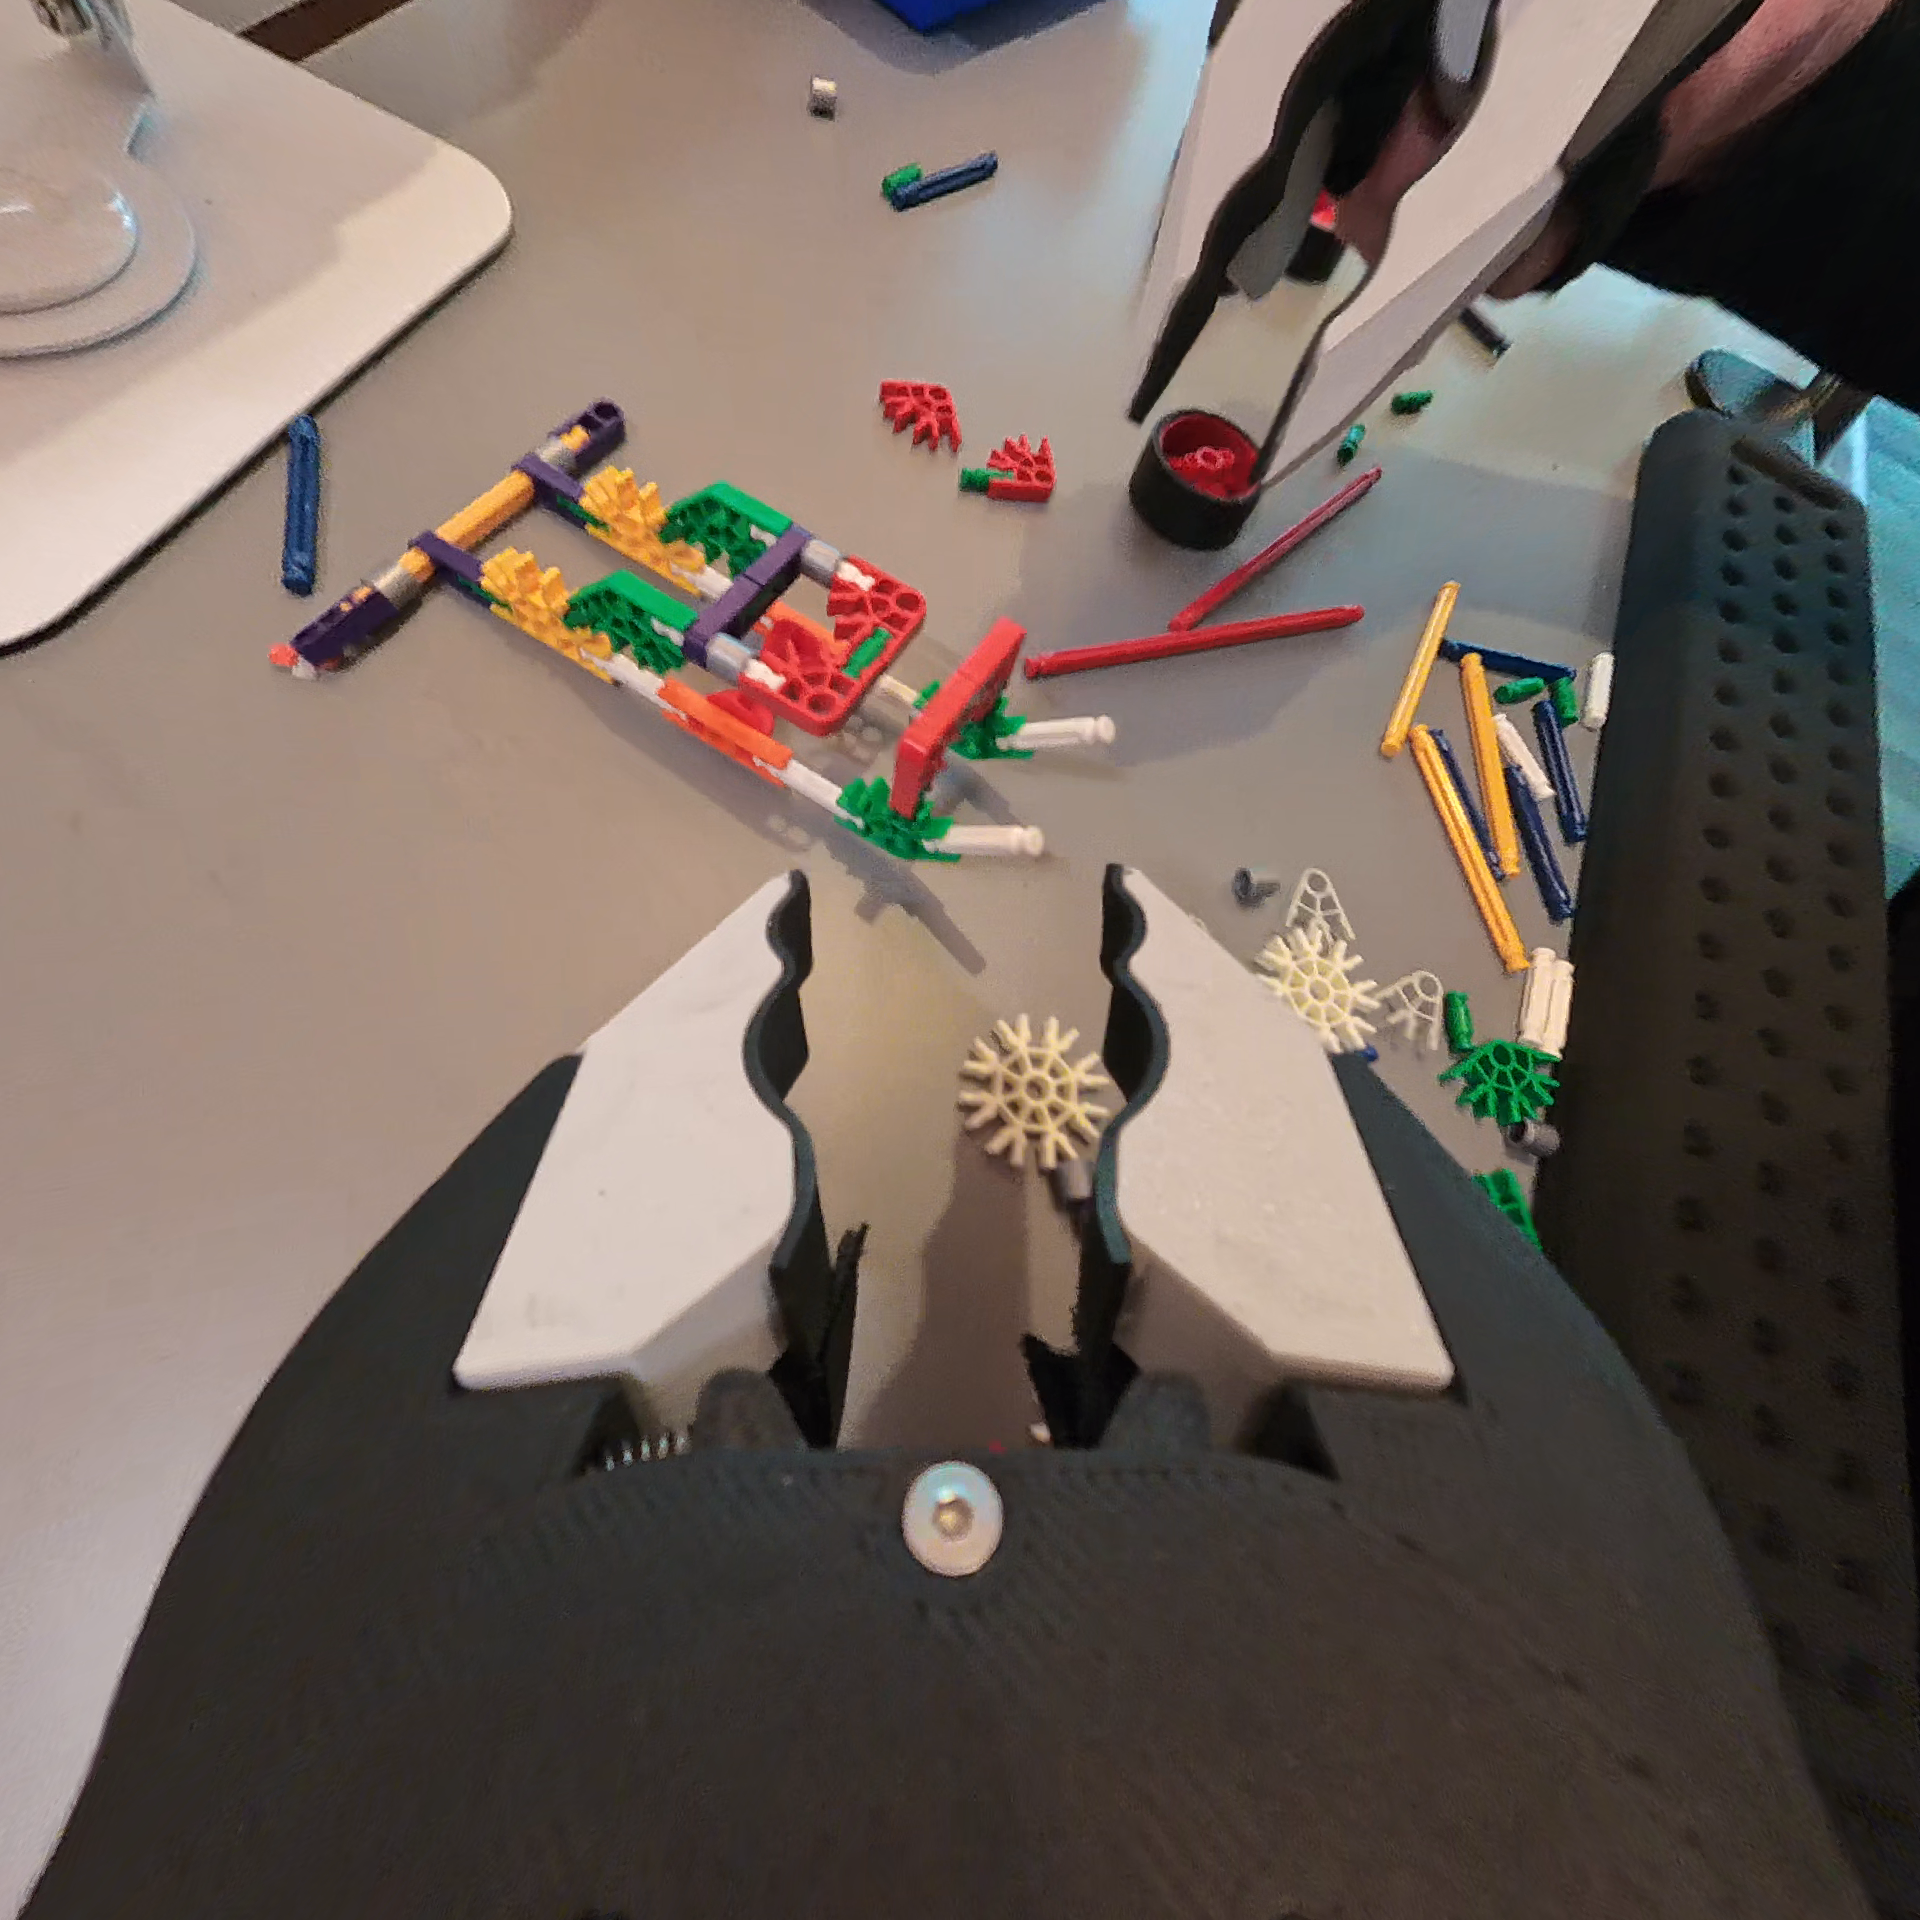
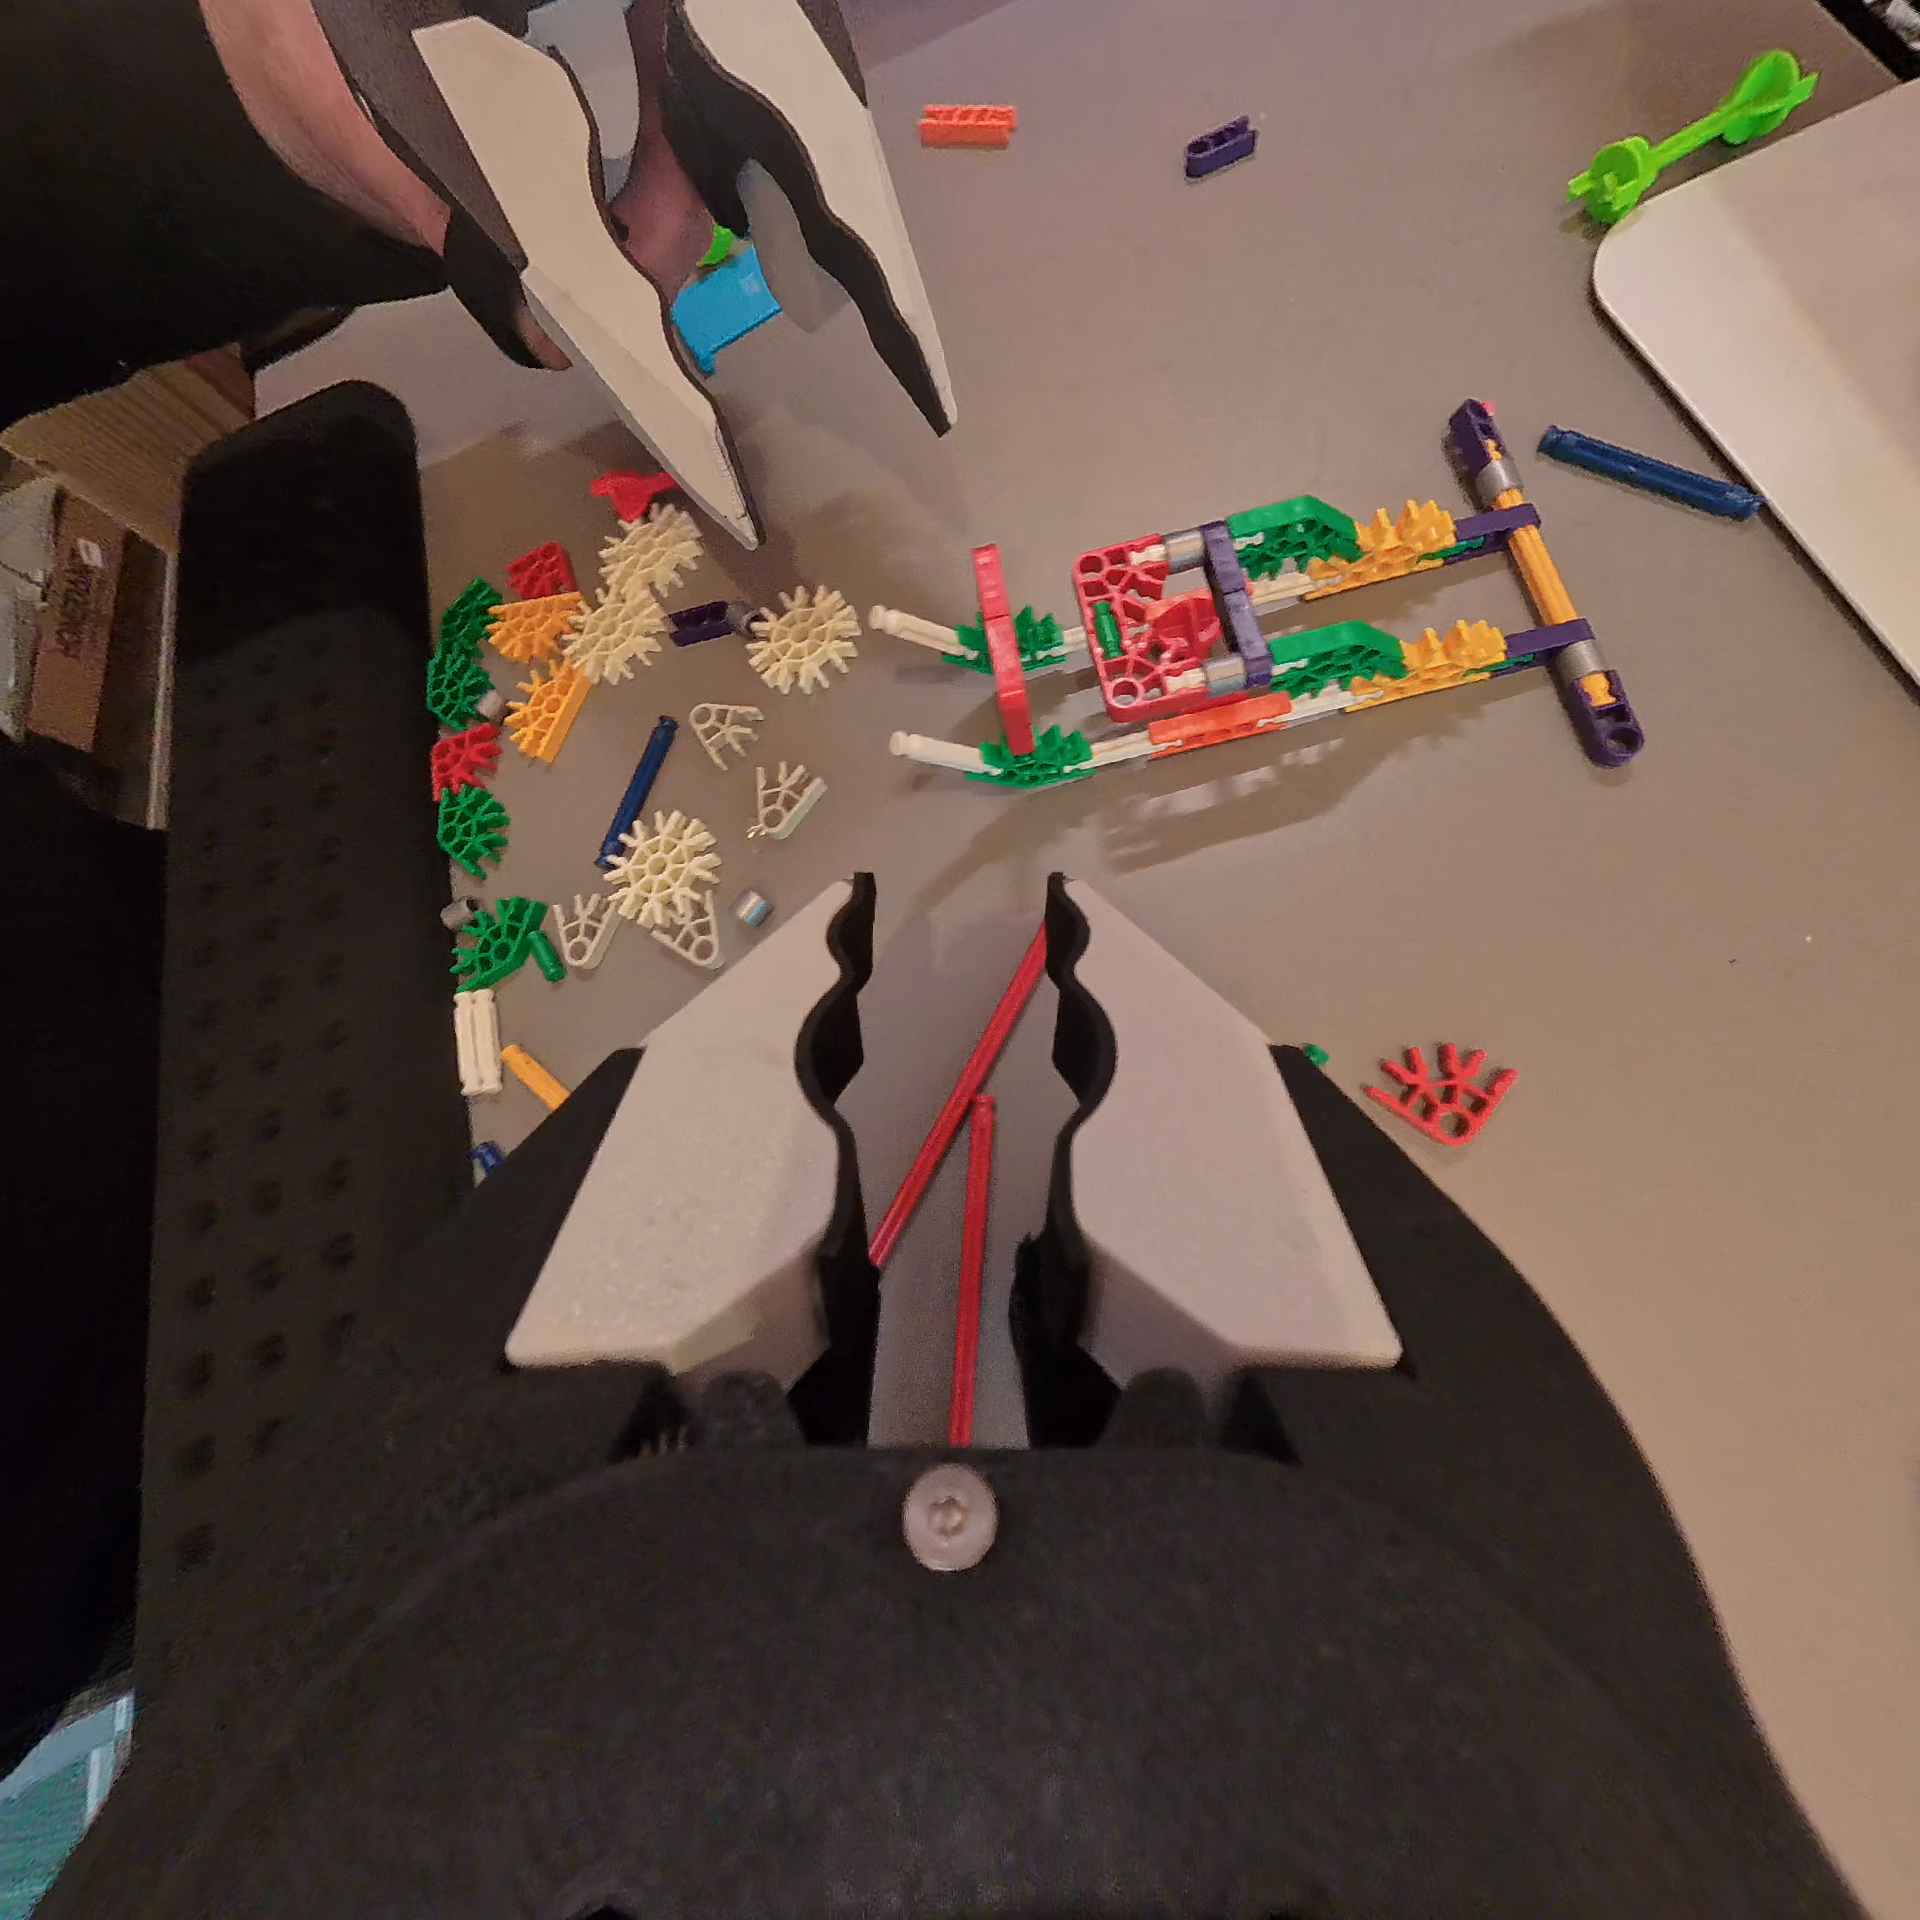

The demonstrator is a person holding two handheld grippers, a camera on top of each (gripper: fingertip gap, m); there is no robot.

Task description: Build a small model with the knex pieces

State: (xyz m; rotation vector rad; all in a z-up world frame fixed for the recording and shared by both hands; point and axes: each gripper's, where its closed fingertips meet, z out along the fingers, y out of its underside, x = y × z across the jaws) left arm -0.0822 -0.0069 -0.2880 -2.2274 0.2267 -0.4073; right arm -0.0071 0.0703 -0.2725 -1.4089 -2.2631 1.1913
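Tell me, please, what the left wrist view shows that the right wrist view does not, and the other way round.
Only the left wrist view shows the black wheel with a red hub, which the right gripper hangs over with its jaws apart, and the bundle of yellow and blue rods. Only the right wrist view shows the bright green piece, the orange connector and the light blue piece. Both show the assembled model, the two red rods and both grippers open; the left gripper holds nothing.

Bare worktop (image 1: pixel 260 935) lies open at 9 o'clock of the model (image 1: pixel 665 603). At 3 o'clock, loose rods (image 1: pixel 1486 769) and a black chair back (image 1: pixel 1745 935) crowd the way.
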